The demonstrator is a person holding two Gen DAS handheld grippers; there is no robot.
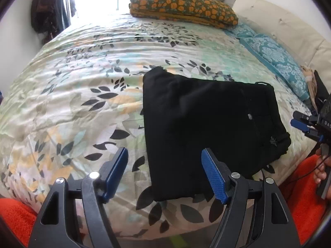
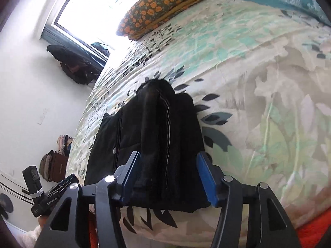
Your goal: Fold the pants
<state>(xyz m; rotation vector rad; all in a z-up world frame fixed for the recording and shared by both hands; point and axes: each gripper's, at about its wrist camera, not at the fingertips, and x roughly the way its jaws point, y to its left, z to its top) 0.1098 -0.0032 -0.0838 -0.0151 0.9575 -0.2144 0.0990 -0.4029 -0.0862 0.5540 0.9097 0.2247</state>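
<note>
We hold our left tongs [image 1: 164, 173] angled downward, jaws spread wide with nothing gripped. Our right tongs [image 2: 168, 177] also tilt down, jaws parted, blue pads [image 2: 206, 177] not pressing on anything.

Home bedroom, bed [image 1: 82, 82], pillows [image 1: 182, 6], window [image 2: 93, 4]

A bed [image 1: 86, 66] in leaf-print bedding fills a white-walled room, with a bright window [image 2: 97, 4] glaring beyond it.
</note>
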